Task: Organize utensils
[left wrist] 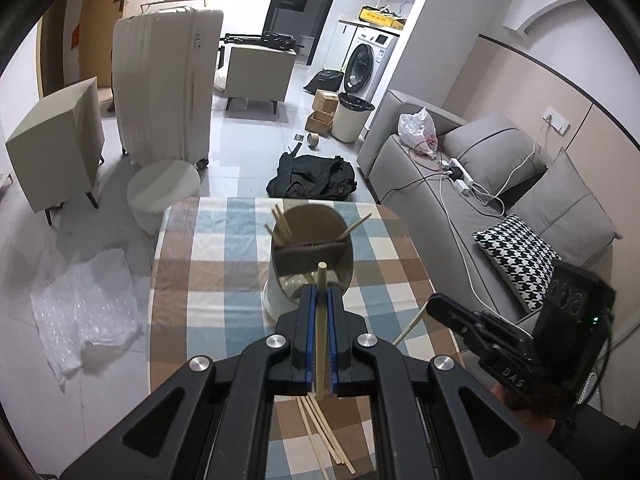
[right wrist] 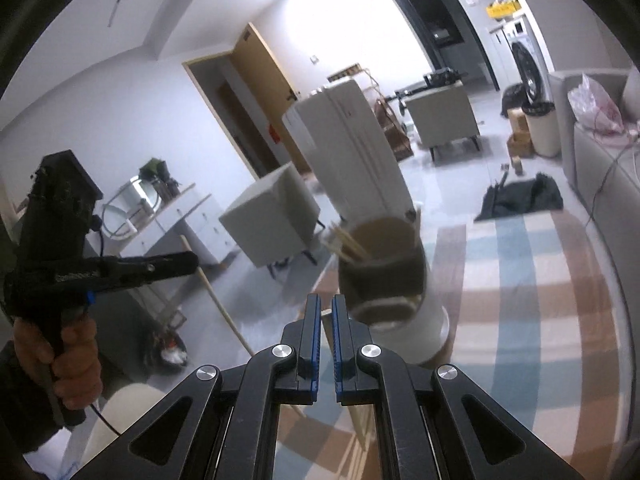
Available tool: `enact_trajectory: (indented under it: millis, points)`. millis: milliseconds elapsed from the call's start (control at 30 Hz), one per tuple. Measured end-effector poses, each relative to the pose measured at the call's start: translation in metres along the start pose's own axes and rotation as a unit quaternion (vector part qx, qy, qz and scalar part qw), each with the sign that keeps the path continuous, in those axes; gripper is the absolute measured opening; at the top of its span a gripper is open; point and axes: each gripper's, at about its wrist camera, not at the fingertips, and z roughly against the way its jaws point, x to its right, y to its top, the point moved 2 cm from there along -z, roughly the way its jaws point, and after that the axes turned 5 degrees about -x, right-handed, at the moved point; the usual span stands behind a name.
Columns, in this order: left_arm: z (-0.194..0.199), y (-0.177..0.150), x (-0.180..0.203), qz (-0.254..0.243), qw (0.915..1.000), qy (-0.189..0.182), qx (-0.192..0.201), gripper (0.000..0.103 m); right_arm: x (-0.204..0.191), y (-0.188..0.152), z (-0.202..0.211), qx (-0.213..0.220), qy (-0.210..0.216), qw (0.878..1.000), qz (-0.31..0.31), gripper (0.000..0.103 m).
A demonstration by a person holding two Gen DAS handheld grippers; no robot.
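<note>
We work over a table (left wrist: 208,240) covered in a checked cloth. Near its far end stands the holder (left wrist: 308,264), a white cylinder with a brown divided top; several chopsticks (left wrist: 280,224) already lean in its rear compartment. More loose sticks (left wrist: 324,440) lie flat on the cloth at the near edge, under the left tongs.

The left tongs (left wrist: 320,304) are closed on one chopstick (left wrist: 321,320) — the stick runs up between the blue pads, its tip just past the fingertips and overlapping the holder's front compartment in the wrist view. Whether the tip is over the opening or short of it we cannot tell.

The right tongs (right wrist: 326,312) are also nearly closed, gripping a second stick (right wrist: 327,322) that shows pale between the pads; in the left view it trails out below the tool. The holder (right wrist: 396,280) sits just beyond and to the right of these tongs, blurred.

Handling, as we judge it: each stick is light, stiff and thin, with a smooth surface — likely to pivot or slip in a two-pad grip. We would hold near mid-length, square to the pads, and keep the stick close to upright when lowering it. The holder looks light too; a sideways knock from a stick could tip it.
</note>
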Motion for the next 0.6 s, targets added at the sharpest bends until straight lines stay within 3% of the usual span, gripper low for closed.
enact_trajectory:
  millis: [233, 300, 500, 600]
  points:
    - [0.002, 0.038, 0.001, 0.010, 0.9999, 0.000, 0.014, 0.001, -0.008, 0.055, 0.014, 0.040, 0.010, 0.999, 0.029, 0.004]
    - [0.004, 0.052, 0.001, 0.011, 0.9997, -0.001, 0.024, 0.001, -0.011, 0.073, 0.014, 0.048, 0.019, 0.998, 0.037, 0.000]
    - [0.000, 0.093, 0.001, 0.009, 0.9983, -0.006, 0.057, 0.001, -0.019, 0.125, 0.001, 0.065, 0.023, 0.995, 0.073, 0.000]
    - [-0.007, 0.103, -0.002, 0.002, 0.9981, -0.007, 0.061, 0.001, -0.014, 0.135, -0.008, 0.066, 0.030, 0.995, 0.064, 0.000]
